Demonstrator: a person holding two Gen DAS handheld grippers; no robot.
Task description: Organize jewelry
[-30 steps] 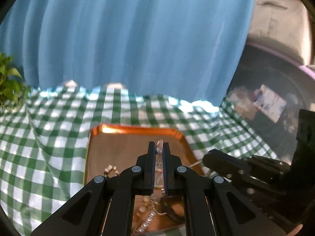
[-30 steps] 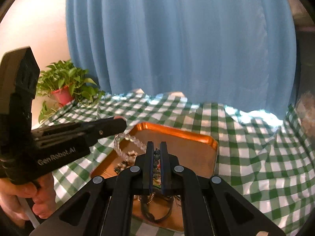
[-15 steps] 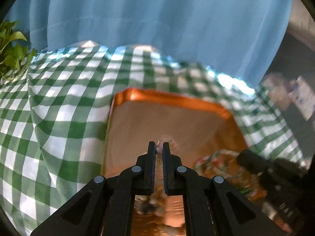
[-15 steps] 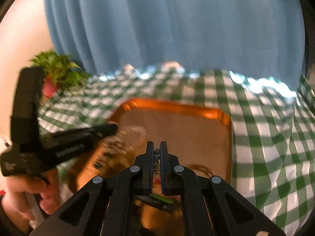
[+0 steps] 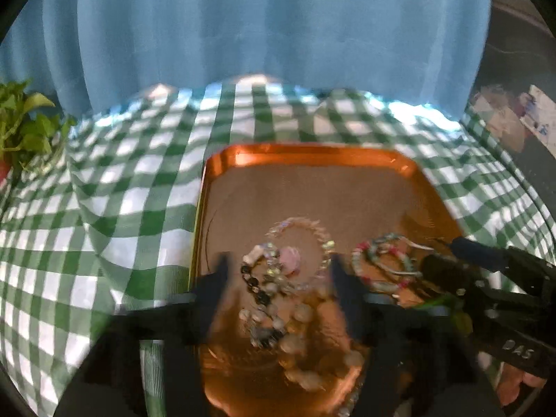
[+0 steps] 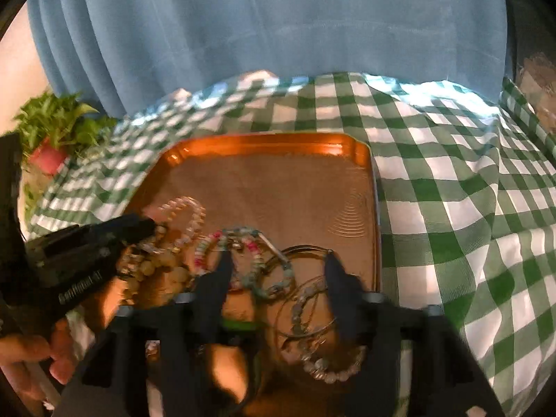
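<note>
An orange tray [image 5: 312,154] [image 6: 264,142] lies on the green checked cloth and holds several bracelets. My left gripper [image 5: 278,260] is open and empty over a clear-bead bracelet [image 5: 312,231] and a pile of pale and dark bead bracelets [image 5: 267,295]. My right gripper [image 6: 276,257] is open and empty over a pink and teal bead bracelet [image 6: 243,239] and thin wire bangles [image 6: 305,299]. The clear-bead bracelet also shows in the right wrist view [image 6: 189,208]. The pink and teal bracelet shows in the left wrist view [image 5: 382,264].
A potted plant [image 6: 55,132] [image 5: 21,128] stands at the far left of the table. A blue curtain [image 5: 278,27] hangs behind. The green checked cloth [image 6: 451,191] is wrinkled. Each view shows the other gripper at its edge.
Both grippers went from shut to open and dropped low over the tray. The clear bracelet and the beaded bracelet they held now lie on the tray.
</note>
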